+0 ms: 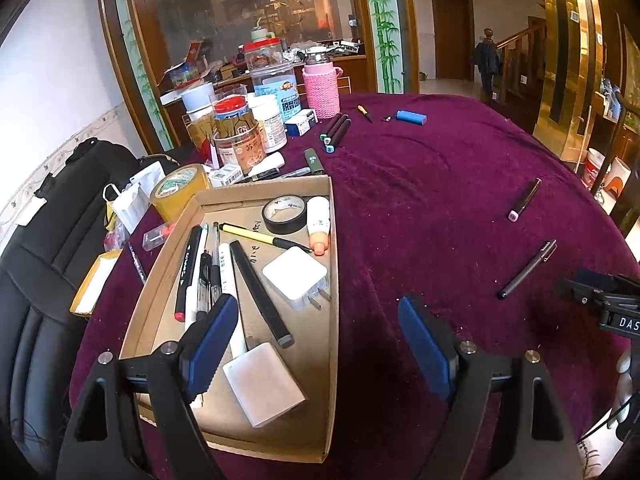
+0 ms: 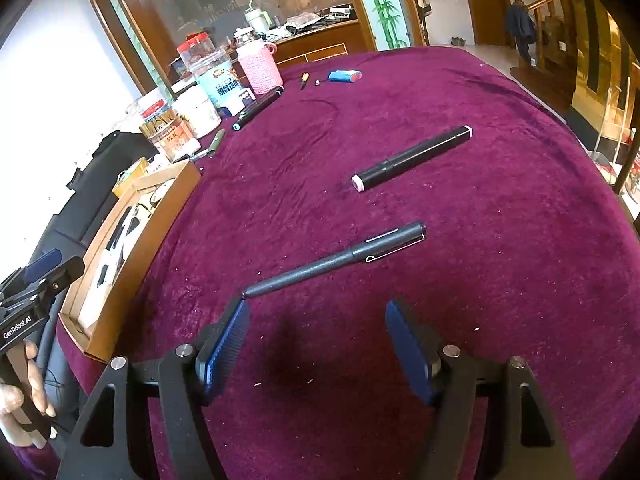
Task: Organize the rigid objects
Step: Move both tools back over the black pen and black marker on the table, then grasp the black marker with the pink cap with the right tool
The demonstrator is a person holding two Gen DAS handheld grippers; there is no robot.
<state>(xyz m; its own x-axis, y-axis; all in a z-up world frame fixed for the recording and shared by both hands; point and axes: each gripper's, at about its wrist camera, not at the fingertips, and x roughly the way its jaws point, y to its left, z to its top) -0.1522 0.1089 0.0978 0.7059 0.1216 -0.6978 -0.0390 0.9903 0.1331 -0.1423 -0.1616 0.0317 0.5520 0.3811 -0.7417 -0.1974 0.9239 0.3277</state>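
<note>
Dark-grey slim clipped pen (image 2: 334,261) lies at twelve o'clock of the right gripper (image 2: 318,344), jaws wide and empty, seemingly lined up to straddle it; the left gripper (image 1: 316,344), equally agape, hovers over the shallow cardboard tray's (image 1: 334,280) rim.

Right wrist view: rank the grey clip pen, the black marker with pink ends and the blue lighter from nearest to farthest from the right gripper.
From the right gripper:
1. Grey clip pen, just ahead, tip by the left finger.
2. Black marker, mid-table, slightly right.
3. Blue lighter, far edge, near the pink bottle.
</note>
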